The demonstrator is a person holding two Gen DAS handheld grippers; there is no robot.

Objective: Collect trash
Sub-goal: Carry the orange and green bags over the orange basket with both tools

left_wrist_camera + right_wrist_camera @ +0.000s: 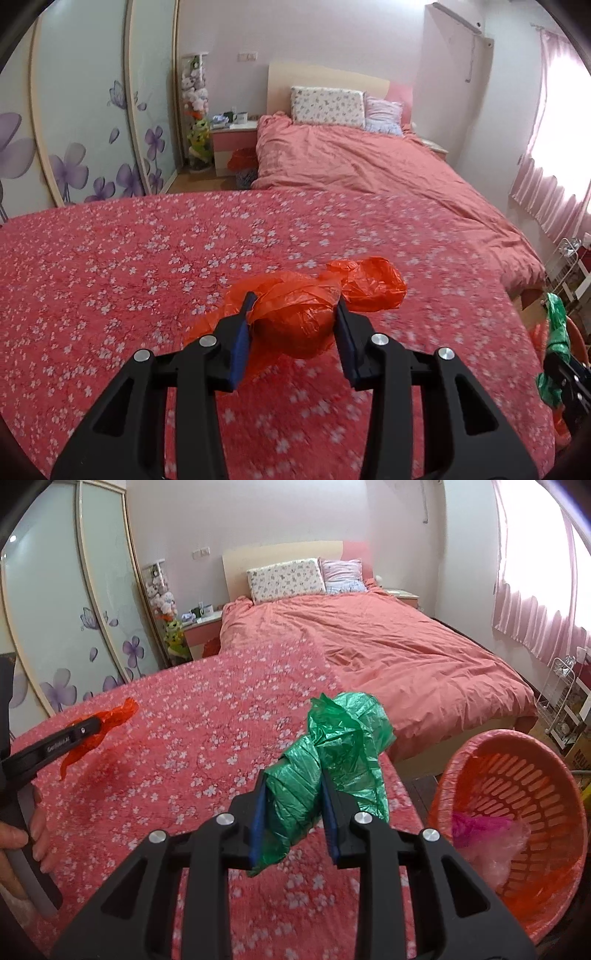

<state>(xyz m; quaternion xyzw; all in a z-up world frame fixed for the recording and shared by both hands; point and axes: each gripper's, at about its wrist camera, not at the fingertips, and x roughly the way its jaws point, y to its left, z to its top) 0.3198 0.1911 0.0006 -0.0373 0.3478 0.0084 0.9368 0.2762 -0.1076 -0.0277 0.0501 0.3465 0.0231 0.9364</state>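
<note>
Both hands loaded, mid-carry step of the trash pickup. Left wrist view, bottom center: left gripper (293, 328) has its fingers (242, 343) pinched on a crumpled orange bag (295, 325), bag wad sits between the blue pads, loose tail trailing toward upper right of it; it looks lifted just off the flowered cloth (110, 277) on the table, though contact underneath is hard to tell. Right wrist view, bottom center: right gripper (293, 812) fingers narrow and clamped on a rolled green bag (295, 794), its loose end flaring up past the tips. Lower right of that frame: orange basket (480, 753), just beside the table edge, with pink and clear plastic scraps already inside. At left edge, a hand (22, 845) grips the other tool's handle. Further back, upper center: bed (406, 657) with pillows, wardrobe doors at left, curtain at right. Next move likely: swing the green bag right, over the basket rim, release; then bring the orange bag across the table to the same basket.
</note>
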